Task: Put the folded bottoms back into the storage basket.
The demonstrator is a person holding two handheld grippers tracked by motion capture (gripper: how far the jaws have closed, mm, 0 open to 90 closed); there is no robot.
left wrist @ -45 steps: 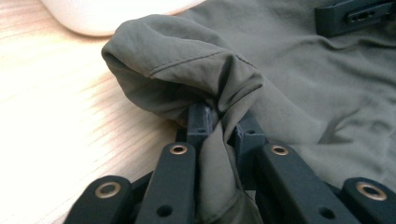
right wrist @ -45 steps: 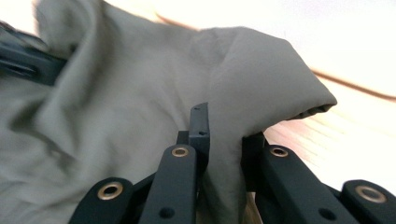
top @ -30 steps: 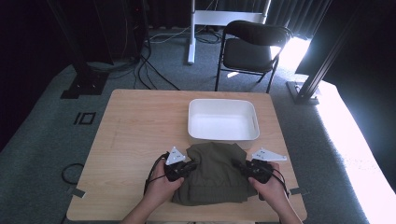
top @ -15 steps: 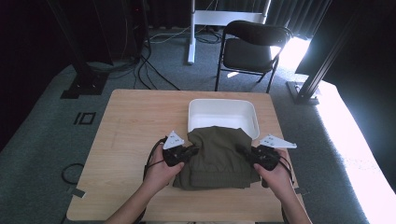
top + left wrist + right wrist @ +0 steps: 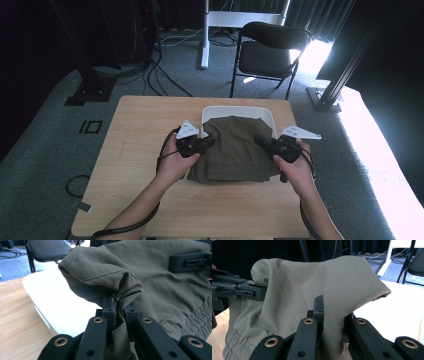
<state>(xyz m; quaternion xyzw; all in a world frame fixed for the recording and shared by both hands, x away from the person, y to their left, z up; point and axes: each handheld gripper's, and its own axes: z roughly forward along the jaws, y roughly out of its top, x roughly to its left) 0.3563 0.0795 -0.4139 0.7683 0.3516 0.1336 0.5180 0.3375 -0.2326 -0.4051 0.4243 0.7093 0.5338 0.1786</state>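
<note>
A folded olive-green garment (image 5: 232, 147) with an elastic waistband hangs between my two grippers, its far part over the white tray (image 5: 265, 114). My left gripper (image 5: 206, 144) is shut on the garment's left edge, and in the left gripper view the cloth (image 5: 150, 277) bunches between the jaws of my left gripper (image 5: 119, 310). My right gripper (image 5: 263, 142) is shut on the right edge. In the right gripper view the fabric (image 5: 312, 285) drapes over my right gripper (image 5: 332, 307), and the left gripper (image 5: 239, 288) holds the far side.
The white tray (image 5: 57, 305) sits at the far middle of the wooden table (image 5: 140, 130). A black folding chair (image 5: 267, 52) stands behind the table. Cables (image 5: 165, 85) lie on the grey carpet at the back left.
Both grippers have carried the garment away from me and lifted it, from the table's near part until its far edge lies over the tray.
</note>
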